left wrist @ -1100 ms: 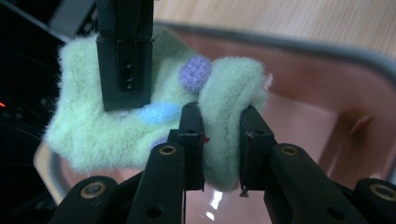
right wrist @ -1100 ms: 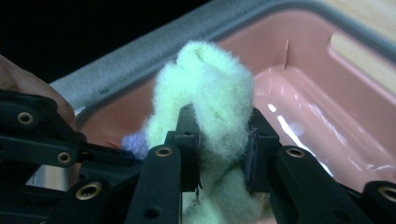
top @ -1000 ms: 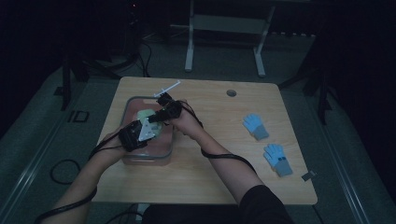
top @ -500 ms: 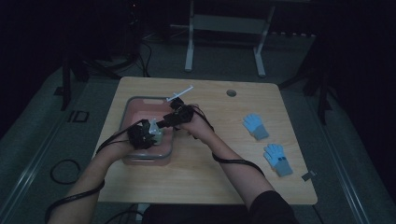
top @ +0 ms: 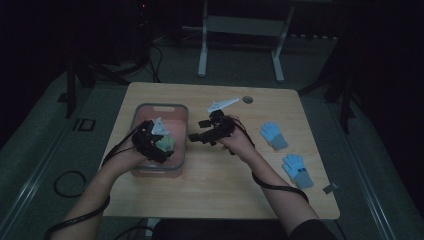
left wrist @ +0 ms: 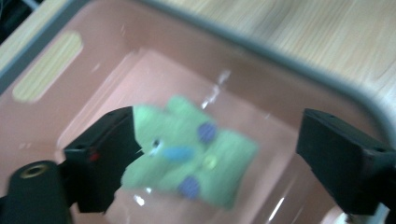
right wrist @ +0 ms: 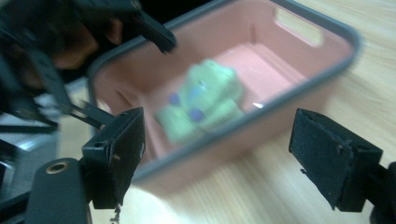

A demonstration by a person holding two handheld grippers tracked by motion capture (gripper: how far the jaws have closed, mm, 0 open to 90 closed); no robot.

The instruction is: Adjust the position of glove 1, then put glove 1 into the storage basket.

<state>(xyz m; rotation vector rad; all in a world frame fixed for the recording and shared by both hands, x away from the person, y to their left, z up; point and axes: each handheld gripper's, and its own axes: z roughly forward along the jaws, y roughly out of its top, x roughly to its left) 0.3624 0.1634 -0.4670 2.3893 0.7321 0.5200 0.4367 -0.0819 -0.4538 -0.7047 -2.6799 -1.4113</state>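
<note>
Two claws are at work over a wooden worktop (top: pixel 210 185), with a pink tub (top: pixel 176 111) standing on its left half. A green glove (left wrist: pixel 187 151) with blue and yellow dots lies on the tub's floor; it shows blurred in both gripper views. The left claw (top: pixel 159 145) hangs over the tub, above the glove, and its jaws have just been opening: they stand wide apart now, the glove below and between them in the left gripper view, the left jaw hiding its edge, and the pads press on nothing. The right claw (top: pixel 196 137) is just beside the tub's right rim, over bare wood, pointing toward the tub; its jaws have also just been opening and stand wide with nothing between them. Two blue gloves (top: pixel 273 135) lie flat on the right half of the worktop, well apart from the tub.
</note>
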